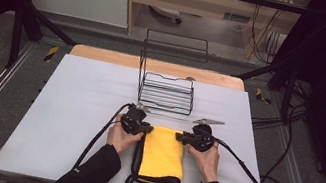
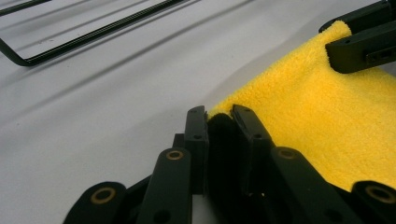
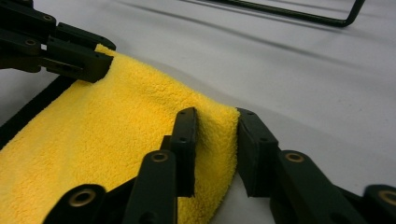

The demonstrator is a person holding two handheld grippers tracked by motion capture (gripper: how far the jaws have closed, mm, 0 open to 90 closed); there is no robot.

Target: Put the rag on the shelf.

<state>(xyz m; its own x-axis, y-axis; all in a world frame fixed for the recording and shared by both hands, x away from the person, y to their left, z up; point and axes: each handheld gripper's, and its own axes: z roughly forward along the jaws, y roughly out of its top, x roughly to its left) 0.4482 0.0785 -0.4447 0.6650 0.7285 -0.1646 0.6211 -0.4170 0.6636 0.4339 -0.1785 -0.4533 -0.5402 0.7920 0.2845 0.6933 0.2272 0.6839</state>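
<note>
The yellow cloth (image 1: 163, 155) lies folded on the near part of the white table (image 1: 77, 107) (in front of the wire rack (image 1: 167, 92)). The left gripper (image 1: 147, 128) pinches its far left corner, the right gripper (image 1: 180, 136) its far right corner.

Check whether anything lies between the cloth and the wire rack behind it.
Nothing visible does. The left claw and the right claw each pinch a far corner of the cloth, and bare table separates it from the rack.
</note>
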